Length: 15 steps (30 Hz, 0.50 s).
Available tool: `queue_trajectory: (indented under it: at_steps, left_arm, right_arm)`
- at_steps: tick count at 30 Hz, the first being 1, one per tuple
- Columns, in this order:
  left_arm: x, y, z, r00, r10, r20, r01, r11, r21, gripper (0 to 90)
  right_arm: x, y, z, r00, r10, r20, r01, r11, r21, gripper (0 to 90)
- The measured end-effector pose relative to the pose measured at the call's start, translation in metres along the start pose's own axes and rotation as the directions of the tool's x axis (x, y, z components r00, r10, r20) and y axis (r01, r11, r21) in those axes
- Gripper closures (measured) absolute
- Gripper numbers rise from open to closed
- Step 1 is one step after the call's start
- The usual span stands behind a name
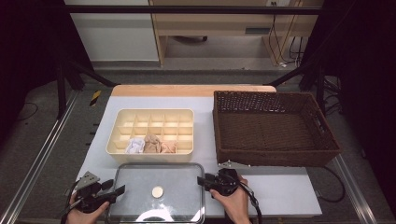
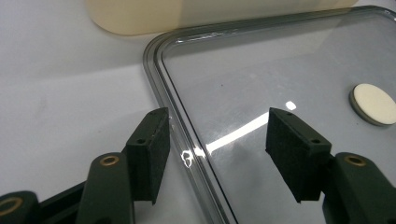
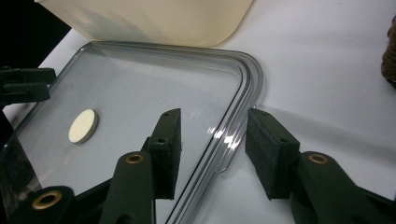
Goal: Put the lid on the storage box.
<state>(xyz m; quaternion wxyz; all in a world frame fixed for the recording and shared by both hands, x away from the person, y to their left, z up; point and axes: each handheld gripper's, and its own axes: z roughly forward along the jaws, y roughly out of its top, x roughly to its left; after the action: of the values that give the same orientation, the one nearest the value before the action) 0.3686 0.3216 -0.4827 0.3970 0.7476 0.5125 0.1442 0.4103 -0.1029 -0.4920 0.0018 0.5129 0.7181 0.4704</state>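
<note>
While you straddle the clear lid's (image 1: 159,192) left rim, your left gripper (image 2: 217,140) gapes, holding nothing; your right gripper (image 3: 212,140) straddles the right rim, likewise open.

Left gripper (image 1: 116,190) and right gripper (image 1: 201,180) point inward at each other, jaws open, each held in one hand.

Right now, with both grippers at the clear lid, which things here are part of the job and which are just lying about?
In the job:
- clear lid, flat on the table
- left gripper, open astride its left edge
- right gripper, open astride its right edge
- cream divided tray, likely the lid's box

Lying about:
- brown wicker basket
- rolled cloths in the tray's near row
</note>
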Motion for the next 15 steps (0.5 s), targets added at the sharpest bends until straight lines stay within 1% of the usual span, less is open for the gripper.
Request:
queue_trajectory:
  at_steps: [2,3,8,9,10,15]
  left_arm:
    - [0.0,-0.0004,0.0001,1.0,0.0,0.001,0.0,1.0,-0.004,39.1]
    - [-0.0001,-0.0004,0.0001,1.0,0.001,0.001,-0.001,1.0,-0.004,39.1]
    - [0.001,-0.0004,0.0,0.9999,0.009,0.007,-0.009,1.0,-0.004,39.4]
    - [0.0019,-0.0008,-0.0001,0.9999,0.007,0.01,-0.007,0.9999,-0.008,39.9]
    - [0.003,-0.001,-0.0004,0.9998,0.005,0.017,-0.005,0.9999,-0.009,40.2]
    - [0.0032,-0.001,-0.0003,0.9998,-0.001,0.018,0.001,1.0,-0.01,40.3]
  right_arm:
    - [0.0003,-0.0003,-0.0003,1.0,0.002,0.001,-0.002,1.0,-0.001,57.1]
    - [0.0007,-0.0011,-0.0006,0.9999,-0.01,0.005,0.01,1.0,-0.002,57.3]
    - [0.001,-0.0031,-0.0013,1.0,0.0,0.0,0.0,1.0,-0.009,56.8]
    - [0.0001,-0.0041,-0.0012,0.9997,0.021,-0.012,-0.022,1.0,-0.022,56.2]
    - [0.0,-0.0042,-0.0013,0.9994,0.032,-0.015,-0.033,0.999,-0.025,55.7]
    - [-0.0019,-0.003,-0.0033,0.998,0.054,-0.033,-0.055,0.998,-0.031,58.0]
